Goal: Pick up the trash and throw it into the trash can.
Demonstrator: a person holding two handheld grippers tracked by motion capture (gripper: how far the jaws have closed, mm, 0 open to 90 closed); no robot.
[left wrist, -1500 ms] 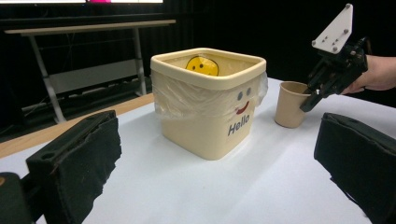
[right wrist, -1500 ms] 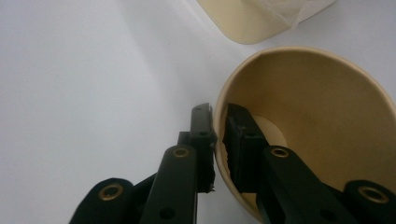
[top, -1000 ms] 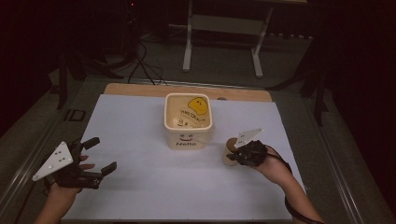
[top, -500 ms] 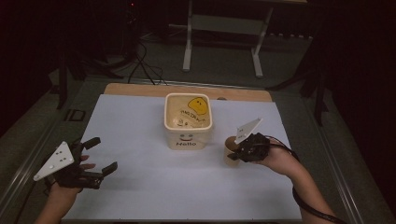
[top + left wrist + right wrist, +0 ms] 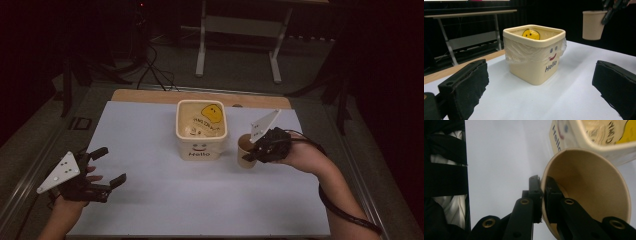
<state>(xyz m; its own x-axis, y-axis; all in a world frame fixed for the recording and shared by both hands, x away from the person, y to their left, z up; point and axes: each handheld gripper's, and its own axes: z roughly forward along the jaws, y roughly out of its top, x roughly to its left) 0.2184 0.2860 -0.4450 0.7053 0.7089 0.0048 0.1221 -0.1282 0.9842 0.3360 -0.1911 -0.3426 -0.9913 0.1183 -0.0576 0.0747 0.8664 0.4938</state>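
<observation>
The left gripper (image 5: 102,169) rests idle low on the white bench (image 5: 150,200), jaws released. The cream square plastic-lined bin (image 5: 201,131) stands centrally. Beside it, the right gripper (image 5: 253,153) holds the tan paper cup (image 5: 245,151) aloft, jaws pinching its rim, probably for disposal.

- High view sits above the person's edge of the worktop (image 5: 165,200), looking forward and down; the whole white sheet fits in, with the tub (image 5: 201,129) around the middle, slightly toward 12 o'clock, and dark floor beyond.
- Left gripper view rides low, near the surface, looking between its own fingers (image 5: 466,87) at the tub (image 5: 535,53) from fairly close; the paper cup (image 5: 593,24) hangs at 1 o'clock.
- Right gripper view is super close, angled down along its fingers (image 5: 536,195) onto the cup (image 5: 586,192), tub corner (image 5: 584,135) at 1 o'clock.
- All three views share the tub and the cup (image 5: 245,151).
</observation>
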